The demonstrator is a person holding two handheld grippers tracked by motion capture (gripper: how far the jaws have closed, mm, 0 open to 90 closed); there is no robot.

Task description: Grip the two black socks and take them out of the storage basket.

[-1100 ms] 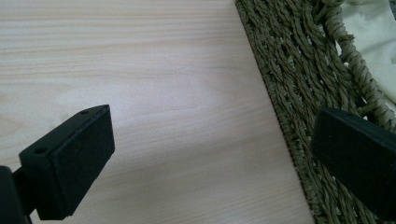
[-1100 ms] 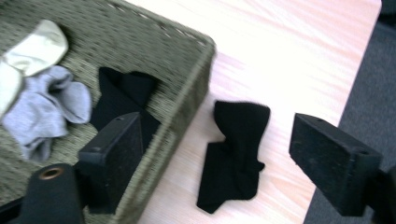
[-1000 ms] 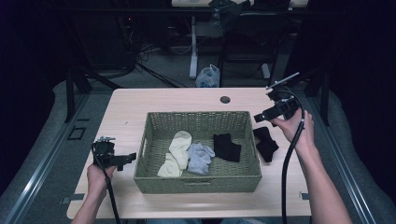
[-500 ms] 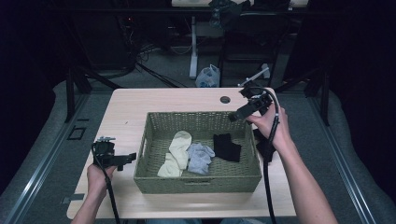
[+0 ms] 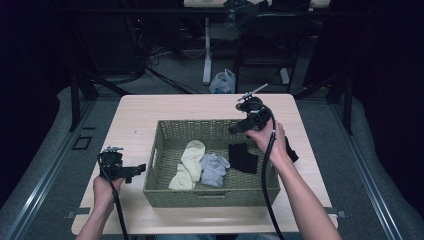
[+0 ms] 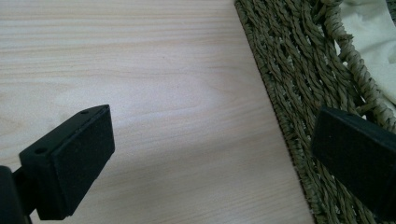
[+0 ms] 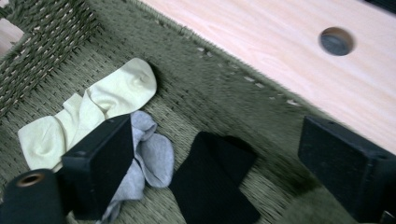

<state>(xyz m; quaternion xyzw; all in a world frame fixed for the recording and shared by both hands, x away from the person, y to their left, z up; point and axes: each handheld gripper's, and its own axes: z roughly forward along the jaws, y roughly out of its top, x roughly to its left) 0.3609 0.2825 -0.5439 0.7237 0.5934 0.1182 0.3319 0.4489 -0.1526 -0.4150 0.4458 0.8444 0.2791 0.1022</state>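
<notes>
— Over the far right corner of the rectangular olive-green woven basket (image 5: pixel 211 196), what is the right gripper (image 5: pixel 238 128) doing?

— Hovering above the rim, tilted down into the basket. Its jaws are spread wide with nothing between them; they have just closed in a little after opening further. No pad touches cloth or weave.

— What lies under it?

— The right gripper view looks straight down on the flat black sock (image 7: pixel 215 179), lying on the basket floor, right of centre. Just beside it, toward the basket's middle, sits the crumpled grey sock (image 7: pixel 150 161), its edge against the pale cream-yellow sock (image 7: pixel 100 109), which stretches toward the basket's left half.

— Anything outside the basket?

— A second dark sock (image 5: pixel 291 152) lies on the light wooden tabletop (image 5: pixel 150 107) just past the basket's right wall, partly hidden by the right hand (image 5: pixel 271 142). A small round hole (image 7: pixel 335 41) in the tabletop sits beyond the basket's far wall.

— And the left gripper (image 5: pixel 135 171)?

— Low, near the tabletop, just off the basket's left wall, pointing toward it. The left gripper view shows both black pads parted wide: one over bare wood, the other in front of the woven wall. Nothing is held between them. The left hand (image 5: pixel 104 187) grips it from the basket's near-left side.
</notes>
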